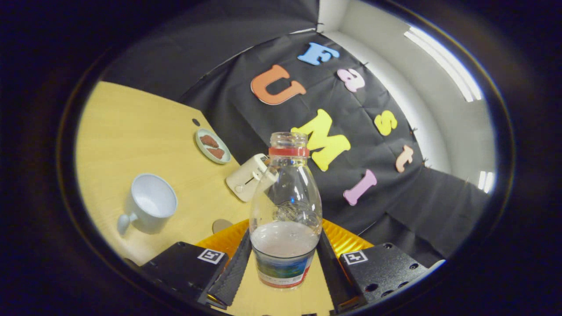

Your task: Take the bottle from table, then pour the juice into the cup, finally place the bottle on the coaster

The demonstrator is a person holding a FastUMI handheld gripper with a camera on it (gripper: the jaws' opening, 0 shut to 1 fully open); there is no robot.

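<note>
A: What are the fingers [284, 267] doing?

B: They are pinching the bottle [285, 210]. One finger presses each side of its lower part, at the level of the label band, so the bottle sits squarely between them.

A: Is the bottle capped?

B: No, its mouth is open, with a red ring just under the neck. It is clear plastic, and pale cloudy juice fills only the bottom part, with its surface just above the label.

A: How does it stand?

B: Upright along the fingers, neck pointing away from them. The whole view is tilted, though, so the tabletop [131, 131] slopes off to one side. Whether the bottle's base touches the tabletop I cannot tell.

A: Where is the cup [149, 208]?

B: On the tabletop, well to the side of the bottle and ahead of the fingers. It is white, with its handle turned toward the gripper, and its inside looks empty.

A: And the coaster [221, 226]?

B: A small round grey disc lies on the tabletop between cup and bottle; that seems to be it.

A: Anything else?

B: A cream toaster [248, 176] just beyond the bottle, a small plate [213, 145] with two brown pieces farther on, and a ribbed orange-yellow thing [342, 239] behind the bottle's base.
</note>
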